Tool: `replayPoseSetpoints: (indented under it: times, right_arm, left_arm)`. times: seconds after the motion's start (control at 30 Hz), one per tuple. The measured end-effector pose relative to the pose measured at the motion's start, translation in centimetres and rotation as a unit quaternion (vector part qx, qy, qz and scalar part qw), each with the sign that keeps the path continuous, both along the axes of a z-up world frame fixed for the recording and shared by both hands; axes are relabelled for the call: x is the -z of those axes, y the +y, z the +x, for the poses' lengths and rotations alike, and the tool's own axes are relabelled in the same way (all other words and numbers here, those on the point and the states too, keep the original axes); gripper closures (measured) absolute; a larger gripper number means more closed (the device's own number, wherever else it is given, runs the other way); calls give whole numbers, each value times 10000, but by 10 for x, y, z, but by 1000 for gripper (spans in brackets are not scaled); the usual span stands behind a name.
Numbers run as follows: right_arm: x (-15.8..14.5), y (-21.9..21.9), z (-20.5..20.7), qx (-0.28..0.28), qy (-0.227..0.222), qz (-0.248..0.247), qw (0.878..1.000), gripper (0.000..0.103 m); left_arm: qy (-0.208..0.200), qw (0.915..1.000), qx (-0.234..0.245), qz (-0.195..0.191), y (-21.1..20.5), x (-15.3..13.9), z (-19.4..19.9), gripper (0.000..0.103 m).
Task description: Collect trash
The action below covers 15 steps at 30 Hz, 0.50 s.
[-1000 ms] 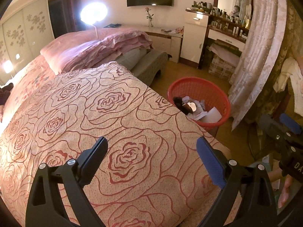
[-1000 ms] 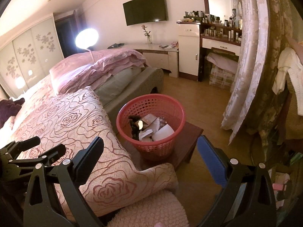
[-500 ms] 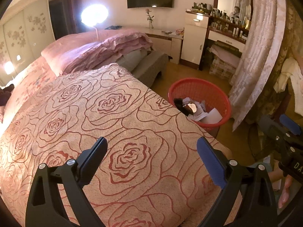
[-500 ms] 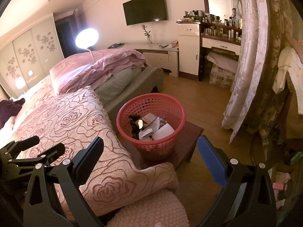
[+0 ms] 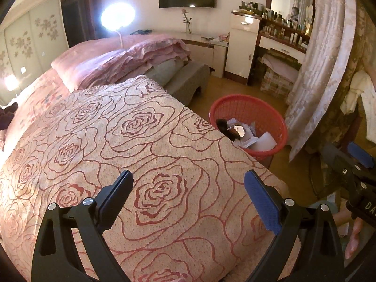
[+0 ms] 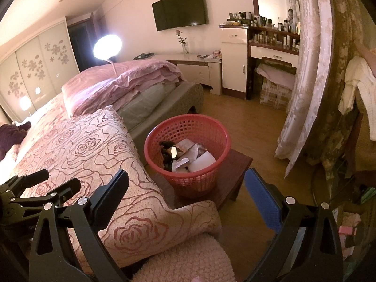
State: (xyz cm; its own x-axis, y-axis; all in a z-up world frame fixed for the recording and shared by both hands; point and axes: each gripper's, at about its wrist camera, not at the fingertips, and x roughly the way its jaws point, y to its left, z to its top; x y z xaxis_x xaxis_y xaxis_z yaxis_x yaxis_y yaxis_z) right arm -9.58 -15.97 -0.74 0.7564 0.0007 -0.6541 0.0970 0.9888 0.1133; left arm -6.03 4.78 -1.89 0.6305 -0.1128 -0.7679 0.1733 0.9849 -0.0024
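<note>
Almost nothing differs: the left gripper (image 5: 188, 195) sits a touch farther from the red basket (image 5: 249, 122), so the rose bedspread (image 5: 117, 141) slides slightly down-frame.

A red plastic basket (image 6: 186, 150) with a lattice wall stands upright a little below the middle of the right wrist view, on a low dark wooden stool (image 6: 237, 171) just beside the bed. Trash (image 6: 188, 156) fills its lower part: white paper scraps, crumpled wrappers, a dark clump and a shiny round piece. In the left wrist view the basket (image 5: 253, 119) sits right of centre, its near side hidden by the bedspread.
</note>
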Motion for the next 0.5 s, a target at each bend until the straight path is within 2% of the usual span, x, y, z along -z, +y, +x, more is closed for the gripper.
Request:
replayPoseSetpoints:
  times: [0.5]
  right_arm:
    - [8,2,-1,-19,62,12,10000,7]
  left_arm:
    - [-97,9999,-37,52,-4,0,-4,11]
